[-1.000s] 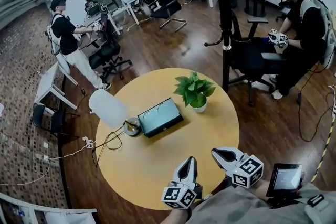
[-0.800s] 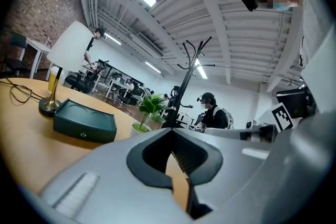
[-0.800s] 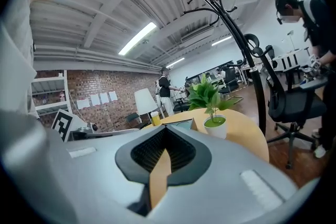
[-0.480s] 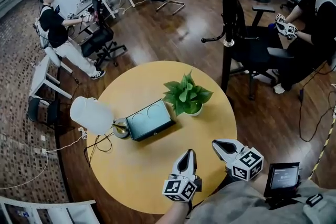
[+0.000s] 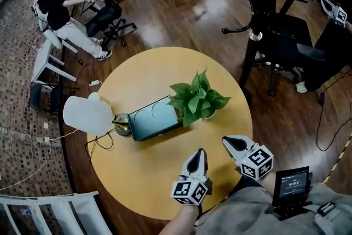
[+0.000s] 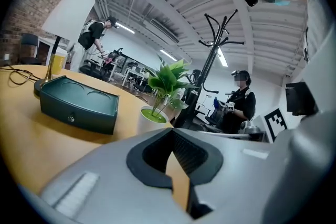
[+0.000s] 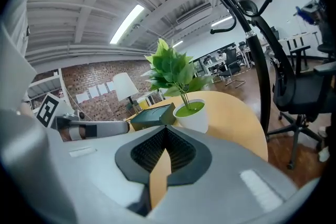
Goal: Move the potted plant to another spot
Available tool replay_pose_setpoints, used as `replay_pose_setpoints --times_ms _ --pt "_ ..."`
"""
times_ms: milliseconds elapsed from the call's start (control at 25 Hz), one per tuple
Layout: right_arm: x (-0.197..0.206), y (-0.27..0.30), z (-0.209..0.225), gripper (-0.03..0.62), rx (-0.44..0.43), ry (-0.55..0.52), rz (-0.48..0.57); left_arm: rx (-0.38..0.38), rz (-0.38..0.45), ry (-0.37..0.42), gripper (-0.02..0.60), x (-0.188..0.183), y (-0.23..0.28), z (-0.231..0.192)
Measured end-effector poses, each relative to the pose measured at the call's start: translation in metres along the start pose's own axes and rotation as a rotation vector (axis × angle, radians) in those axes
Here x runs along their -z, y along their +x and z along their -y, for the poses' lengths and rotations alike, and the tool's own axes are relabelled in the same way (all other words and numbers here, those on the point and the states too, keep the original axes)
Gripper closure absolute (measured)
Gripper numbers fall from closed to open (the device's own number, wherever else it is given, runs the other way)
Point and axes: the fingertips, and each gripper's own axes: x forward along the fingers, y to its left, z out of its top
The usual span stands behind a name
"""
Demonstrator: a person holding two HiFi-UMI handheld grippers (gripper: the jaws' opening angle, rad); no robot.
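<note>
Potted plant (image 5: 195, 100) shows glossy pointed leaves, smooth round white pot.

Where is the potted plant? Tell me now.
In the head view the potted plant stands right of centre on the round table, just right of the dark green box.

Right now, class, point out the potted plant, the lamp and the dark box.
potted plant (image 5: 195, 99), head view, leaves
lamp (image 5: 87, 114), head view, white shade
dark box (image 5: 154, 119), head view, lid
</note>
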Motion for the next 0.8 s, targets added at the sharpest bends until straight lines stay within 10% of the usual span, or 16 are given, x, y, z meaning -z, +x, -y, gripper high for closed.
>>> replay_pose_setpoints --times_ms 800 --pt "0.038 0.086 0.098 0.594 -0.013 -0.179 -0.134 -0.131 -0.081 0.034 0.581 0.037 0.066 -0.037"
